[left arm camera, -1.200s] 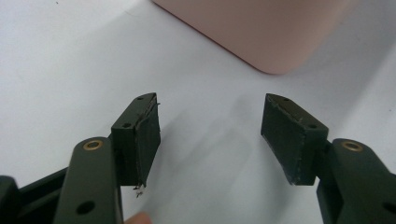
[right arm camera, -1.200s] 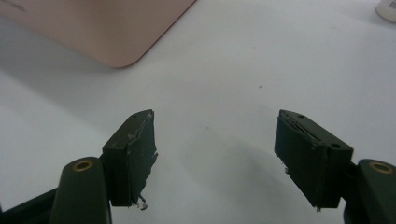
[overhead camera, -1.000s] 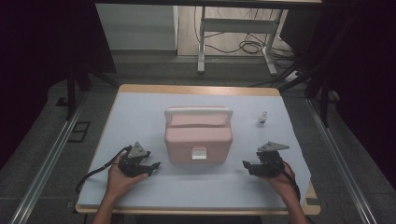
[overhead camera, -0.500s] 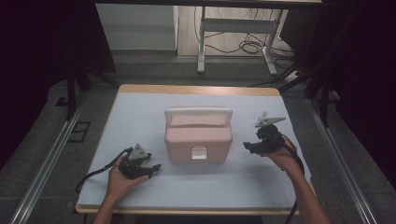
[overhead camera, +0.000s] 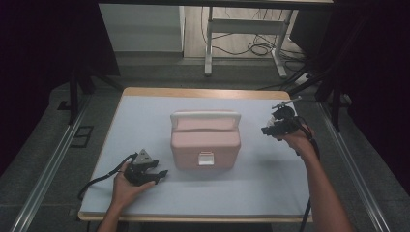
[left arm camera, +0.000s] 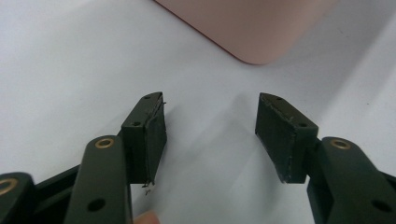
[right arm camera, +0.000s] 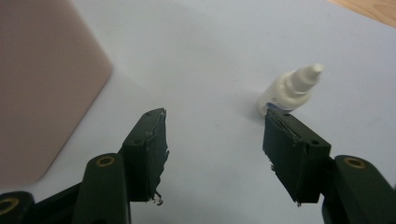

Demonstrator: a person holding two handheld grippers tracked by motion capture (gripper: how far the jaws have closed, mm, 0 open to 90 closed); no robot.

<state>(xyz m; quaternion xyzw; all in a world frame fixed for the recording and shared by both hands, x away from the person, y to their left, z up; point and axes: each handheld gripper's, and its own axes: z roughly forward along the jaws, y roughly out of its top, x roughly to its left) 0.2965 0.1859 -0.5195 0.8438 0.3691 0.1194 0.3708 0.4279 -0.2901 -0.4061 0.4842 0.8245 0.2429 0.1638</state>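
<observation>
No words can be read on anything. The left gripper [overhead camera: 159, 175] rests on the table [overhead camera: 270, 188] near the pink box [overhead camera: 205, 145], its jaws wide apart and just closing a little, holding nothing. The right gripper [right arm camera: 212, 149] hangs above the small white bottle [right arm camera: 292, 88], jaws apart and just closing a little, empty.

A grey floor [overhead camera: 43, 159] surrounds the bench [overhead camera: 145, 121]. At twelve o'clock stands a white desk frame [overhead camera: 241, 29] with cables [overhead camera: 258, 48] beneath it. Metal rails [overhead camera: 43, 179] run at nine and three; the sides are dark.
</observation>
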